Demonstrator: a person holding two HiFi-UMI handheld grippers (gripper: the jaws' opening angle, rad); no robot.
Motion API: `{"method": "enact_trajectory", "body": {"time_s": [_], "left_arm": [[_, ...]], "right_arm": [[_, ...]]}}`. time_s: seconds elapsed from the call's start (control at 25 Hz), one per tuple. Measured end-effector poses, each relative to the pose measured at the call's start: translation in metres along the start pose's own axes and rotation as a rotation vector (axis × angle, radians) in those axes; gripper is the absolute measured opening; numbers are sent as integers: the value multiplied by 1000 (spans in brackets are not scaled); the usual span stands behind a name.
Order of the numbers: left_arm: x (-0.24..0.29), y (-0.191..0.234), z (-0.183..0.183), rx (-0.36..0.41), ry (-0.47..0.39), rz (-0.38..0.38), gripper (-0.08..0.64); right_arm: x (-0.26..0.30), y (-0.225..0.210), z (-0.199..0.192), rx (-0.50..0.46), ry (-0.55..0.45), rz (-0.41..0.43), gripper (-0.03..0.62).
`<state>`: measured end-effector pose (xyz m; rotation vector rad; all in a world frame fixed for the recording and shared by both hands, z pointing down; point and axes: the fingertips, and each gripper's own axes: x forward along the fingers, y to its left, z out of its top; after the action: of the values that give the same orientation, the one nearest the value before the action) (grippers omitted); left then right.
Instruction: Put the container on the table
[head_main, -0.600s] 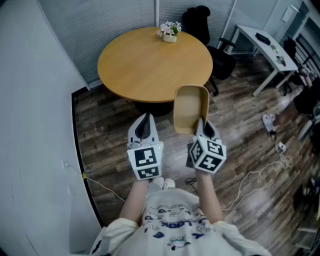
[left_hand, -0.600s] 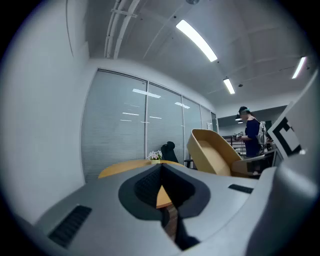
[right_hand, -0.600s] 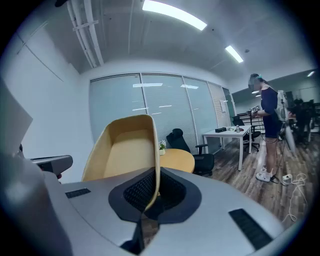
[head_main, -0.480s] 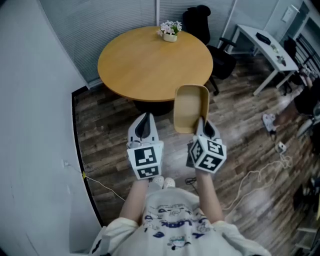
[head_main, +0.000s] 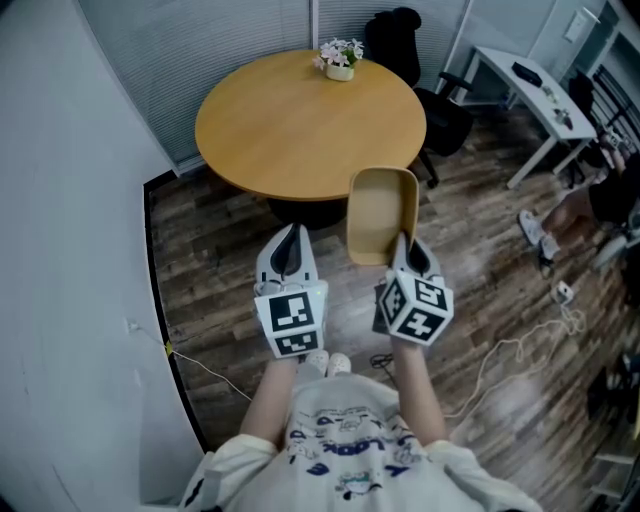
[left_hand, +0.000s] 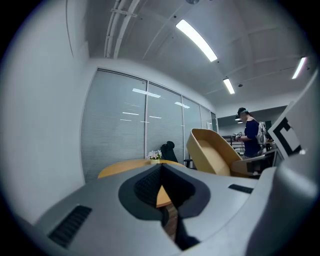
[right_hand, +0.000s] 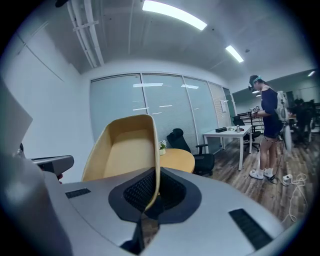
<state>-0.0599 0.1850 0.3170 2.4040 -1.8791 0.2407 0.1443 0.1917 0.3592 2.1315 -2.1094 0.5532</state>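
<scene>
In the head view, the right gripper (head_main: 404, 246) is clamping the near rim of the tan container (head_main: 381, 212). Its long axis is running near to far, with the far end pointing at the round table (head_main: 300, 130). Both forearms are reaching forward side by side. In the left gripper view, the left gripper (left_hand: 162, 166) is pinching together on nothing. In the right gripper view, the jaws are biting the container's wall.
</scene>
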Motion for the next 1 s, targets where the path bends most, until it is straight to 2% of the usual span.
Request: {"method": "enact_trajectory", "body": {"time_s": [0.72,1.0], "left_arm": [[15,-7,-19,-18,34,55,3],[43,3,-28,-29,55,64,3]], "right_arm": [[25,-14,-10,-2,32,50,9],[55,-14,-11,11,50,46,9]]}}
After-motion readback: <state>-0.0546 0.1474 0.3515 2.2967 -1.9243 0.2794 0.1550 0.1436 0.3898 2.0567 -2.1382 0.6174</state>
